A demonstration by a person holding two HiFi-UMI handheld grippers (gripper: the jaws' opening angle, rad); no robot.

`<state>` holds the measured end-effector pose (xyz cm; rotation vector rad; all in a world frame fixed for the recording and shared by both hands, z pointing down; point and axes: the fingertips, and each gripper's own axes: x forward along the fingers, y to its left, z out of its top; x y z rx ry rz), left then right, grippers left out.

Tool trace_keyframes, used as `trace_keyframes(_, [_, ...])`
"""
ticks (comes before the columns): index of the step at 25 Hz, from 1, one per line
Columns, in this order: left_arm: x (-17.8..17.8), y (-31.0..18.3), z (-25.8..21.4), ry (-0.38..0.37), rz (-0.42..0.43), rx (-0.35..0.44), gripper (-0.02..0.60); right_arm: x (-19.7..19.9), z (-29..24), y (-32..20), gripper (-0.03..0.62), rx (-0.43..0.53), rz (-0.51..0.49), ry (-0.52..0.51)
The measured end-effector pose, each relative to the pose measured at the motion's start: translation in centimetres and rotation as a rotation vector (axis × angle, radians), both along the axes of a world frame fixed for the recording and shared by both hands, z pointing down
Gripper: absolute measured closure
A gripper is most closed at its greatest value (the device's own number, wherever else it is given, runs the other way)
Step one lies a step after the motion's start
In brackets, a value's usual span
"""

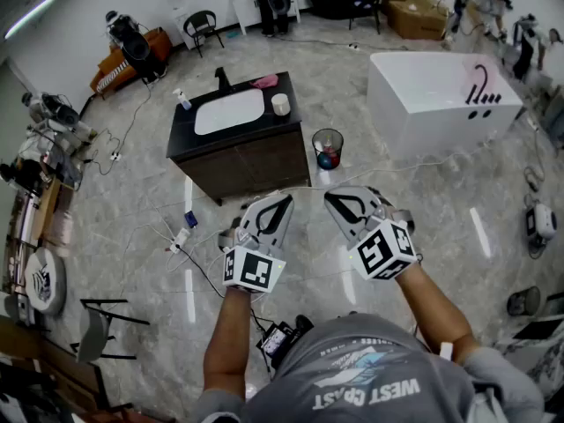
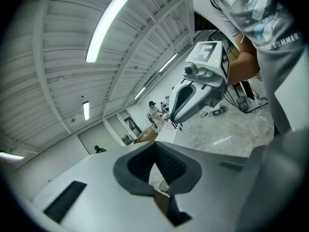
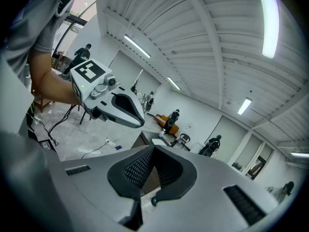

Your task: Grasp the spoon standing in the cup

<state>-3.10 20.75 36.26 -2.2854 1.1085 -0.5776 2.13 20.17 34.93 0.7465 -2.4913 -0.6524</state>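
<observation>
**Head view.** The cup (image 1: 280, 104) stands on the vanity (image 1: 264, 161), at the top's right end, at about 12 o'clock from the person and well apart from both tools. The spoon is too small to make out here. The left gripper (image 1: 280, 203) and right gripper (image 1: 335, 199) are held side by side at chest height, tips toward the vanity, both with jaws together and nothing in them. As I judge it, the reach has not begun. To do it well, walk up to the vanity's right end, spread one tool's jaws before the cup is near, come in above the rim, and close on the handle rather than the cup wall.

Cables and a power strip (image 1: 181, 236) lie on the floor at 10 o'clock, off the direct path. A bin (image 1: 327, 146) sits at the vanity's right corner, just where feet would go. The sink (image 1: 229, 111), a bottle (image 1: 182, 100) and a pink thing (image 1: 264, 81) share the top but stand left of the cup. A tub (image 1: 441, 95) is at 2 o'clock.

**Left gripper view.** The jaws meet at the tips, empty. The right gripper (image 2: 174, 121) hangs at 1 o'clock.

**Right gripper view.** The pads (image 3: 137, 170) are pressed together on nothing. The left gripper (image 3: 139, 121) is at 10 o'clock. The vanity (image 3: 149, 138) shows just over the jaws, with the cup not distinguishable.
</observation>
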Motion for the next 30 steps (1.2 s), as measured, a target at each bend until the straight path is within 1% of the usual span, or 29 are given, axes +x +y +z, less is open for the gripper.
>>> trace_keyframes(13, [-0.1, 0.8, 0.0, 0.005, -0.009, -0.002, 0.58, 0.1, -0.1, 0.6, 0.563, 0.003, -0.003, -0.001])
trace_keyframes(20, [0.1, 1.1, 0.1, 0.005, -0.012, -0.007, 0.58, 0.1, 0.0, 0.9, 0.563, -0.013, -0.012, -0.018])
trace_keyframes(25, [0.8, 1.0, 0.1, 0.004, -0.014, -0.009, 0.58, 1.1, -0.3, 0.6, 0.562, -0.031, 0.003, -0.065])
trace_keyframes(30, [2.2, 1.0, 0.5, 0.001, -0.02, -0.012, 0.58, 2.7, -0.2, 0.4, 0.562, -0.021, 0.007, -0.073])
